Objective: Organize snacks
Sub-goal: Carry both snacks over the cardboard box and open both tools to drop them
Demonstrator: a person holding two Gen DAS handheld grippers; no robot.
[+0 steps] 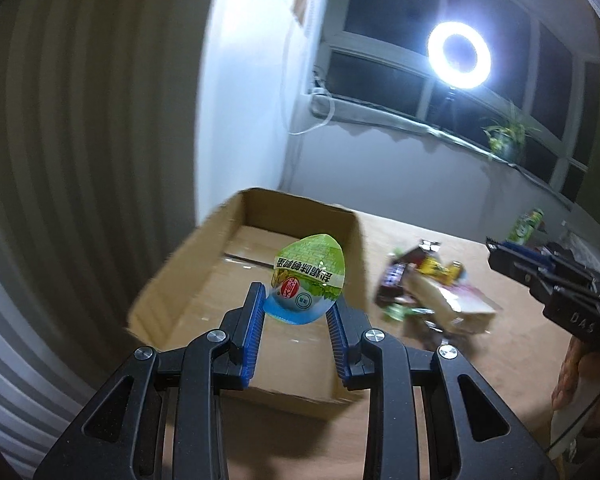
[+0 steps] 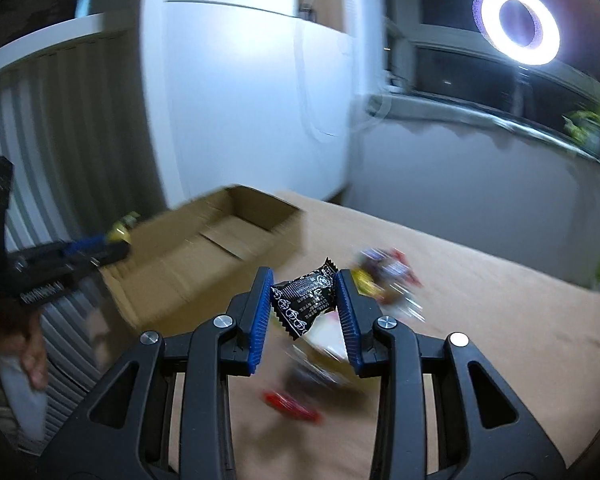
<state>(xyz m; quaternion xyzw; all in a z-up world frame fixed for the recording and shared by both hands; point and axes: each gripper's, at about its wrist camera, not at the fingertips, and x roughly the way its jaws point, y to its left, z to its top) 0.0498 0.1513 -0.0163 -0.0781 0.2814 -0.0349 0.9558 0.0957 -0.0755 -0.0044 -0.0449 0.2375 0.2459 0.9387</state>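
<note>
A green egg-shaped snack packet (image 1: 306,280) is clamped between the blue pads of the left gripper (image 1: 296,300), held above the open cardboard box (image 1: 180,280). A black wrapped snack (image 2: 305,295) is pinched by the right gripper (image 2: 305,298), with the box at 10 o'clock. The snack pile (image 1: 432,288) is seen on the table (image 1: 480,364), at 3 o'clock from the box.
</note>
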